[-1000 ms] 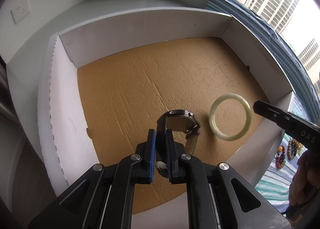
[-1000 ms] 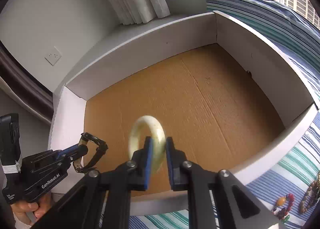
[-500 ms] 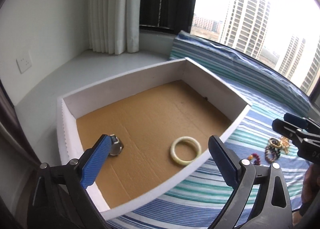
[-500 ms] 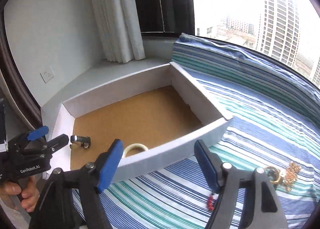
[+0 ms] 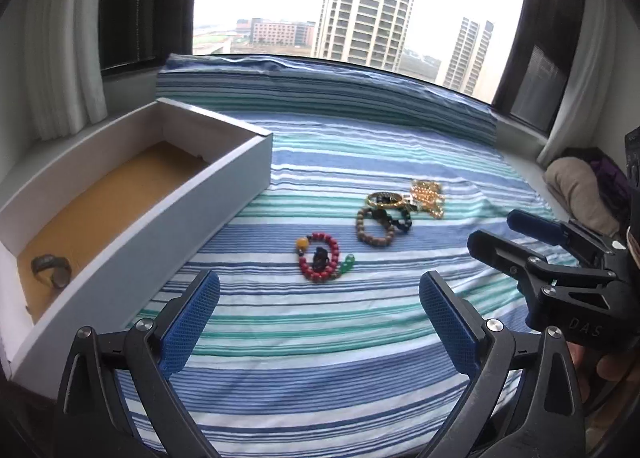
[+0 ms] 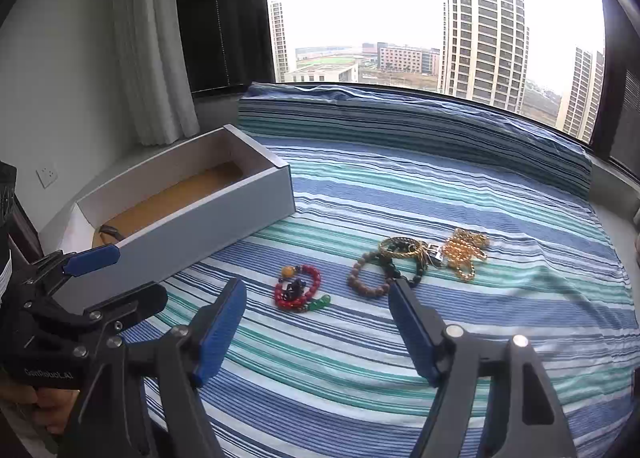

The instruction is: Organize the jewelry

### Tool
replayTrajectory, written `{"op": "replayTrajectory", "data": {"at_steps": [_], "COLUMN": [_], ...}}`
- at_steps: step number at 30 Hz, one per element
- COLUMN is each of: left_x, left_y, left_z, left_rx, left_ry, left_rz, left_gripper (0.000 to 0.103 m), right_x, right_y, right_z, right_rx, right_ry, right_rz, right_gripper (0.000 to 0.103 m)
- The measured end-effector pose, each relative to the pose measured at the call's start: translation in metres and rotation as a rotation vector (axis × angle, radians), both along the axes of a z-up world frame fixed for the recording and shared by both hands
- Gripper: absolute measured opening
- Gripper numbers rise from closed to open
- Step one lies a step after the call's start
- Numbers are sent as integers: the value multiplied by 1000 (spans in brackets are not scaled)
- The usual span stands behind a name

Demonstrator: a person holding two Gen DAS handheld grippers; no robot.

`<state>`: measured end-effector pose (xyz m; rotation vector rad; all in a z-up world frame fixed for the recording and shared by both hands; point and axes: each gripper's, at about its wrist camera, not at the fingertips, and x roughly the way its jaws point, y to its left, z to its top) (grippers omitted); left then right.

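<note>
My left gripper [image 5: 320, 314] is open and holds nothing, hovering over the striped cloth just short of a red bead bracelet [image 5: 320, 262]. My right gripper [image 6: 316, 318] is open and bare too, near that red bracelet [image 6: 298, 290]. Farther back lie a brown bead bracelet [image 5: 374, 228], a black-and-gold bangle [image 5: 384, 200] and a gold chain [image 5: 428, 196]. The white box [image 5: 224, 174] with its brown floor stands at the left; a dark watch [image 5: 52, 270] lies in its near corner. The box wall hides the pale bangle.
A striped blue, green and white cloth [image 6: 400, 370] covers the window seat. White curtains [image 6: 160, 58] hang behind the box [image 6: 208, 218]. A beige bundle [image 5: 576, 186] lies at the far right. A hand [image 6: 48, 410] holds the left gripper [image 6: 136, 276].
Both grippers opened: the left let go of the watch and the right let go of the pale bangle, inside the box. Both then pulled back and swung right, toward the jewelry on the cloth.
</note>
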<state>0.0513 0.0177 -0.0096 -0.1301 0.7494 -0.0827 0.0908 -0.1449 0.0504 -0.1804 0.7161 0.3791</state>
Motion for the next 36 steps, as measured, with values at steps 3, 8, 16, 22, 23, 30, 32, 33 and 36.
{"op": "replayTrajectory", "data": {"at_steps": [3,8,16,22,23,30,32,33,36], "left_x": [-9,-22,-36,-37,-37,-34,-33,-32,-32], "left_y": [-24,-33,-29,-35,-36,-35,-35,-36,-35], "left_z": [-10,-18,-21,-26,-27,-33,-36,-36,-38], "left_rx": [26,16,31,55,56,79,107,117,115], "left_ry": [24,36,7,20,24,60,67,70,77], "left_rz": [-55,-88,-73,-103,-109,-119,-112,-112,-115], "left_gripper": [100,100,100,100,100,101,101,101,101], "right_x": [-15,-39,-68,-71,-71,-66,-64,-63,-61], "right_y": [-21,-43,-57,-56,-56,-51,-51,-51,-52], "right_z": [-15,-35,-43,-38,-37,-45,-48,-49,-49], "right_rx": [-2,-47,-104,-110,-109,-122,-124,-122,-124], "right_ry": [-9,-3,-60,-75,-74,-30,-12,-6,-3], "right_rz": [-78,-137,-178,-186,-186,-198,-207,-211,-223], "right_gripper": [75,75,75,75,75,75,75,75,75]}}
